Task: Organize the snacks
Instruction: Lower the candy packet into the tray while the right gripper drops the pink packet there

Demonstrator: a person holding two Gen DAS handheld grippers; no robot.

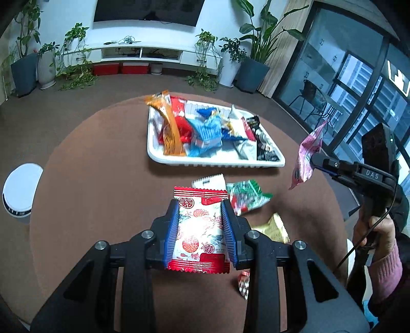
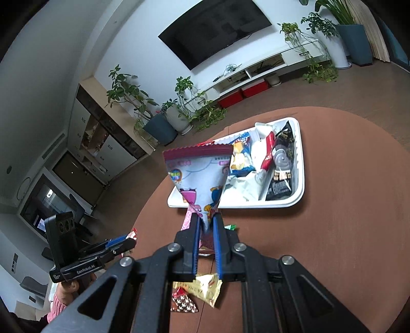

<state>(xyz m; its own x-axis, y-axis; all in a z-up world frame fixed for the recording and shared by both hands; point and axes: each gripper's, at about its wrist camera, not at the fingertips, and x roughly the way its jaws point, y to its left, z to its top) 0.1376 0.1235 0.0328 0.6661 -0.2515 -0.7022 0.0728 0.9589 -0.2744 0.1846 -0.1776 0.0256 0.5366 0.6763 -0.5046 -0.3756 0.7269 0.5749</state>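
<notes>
A round brown table (image 1: 102, 179) stands on dark flooring, a white round stool (image 1: 21, 190) just beside its edge. Against the far wall hangs a dark television (image 1: 148, 10) above a low white media shelf (image 1: 141, 52), red boxes (image 1: 120, 68) beneath, potted plants (image 1: 256, 51) at either end.

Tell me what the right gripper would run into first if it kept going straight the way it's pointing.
Probably the white plastic tray of snacks: the right gripper, shut on the pink and white snack packet, points at its near rim. The packet's top would likely arrive first, though depth is hard to judge.
</notes>
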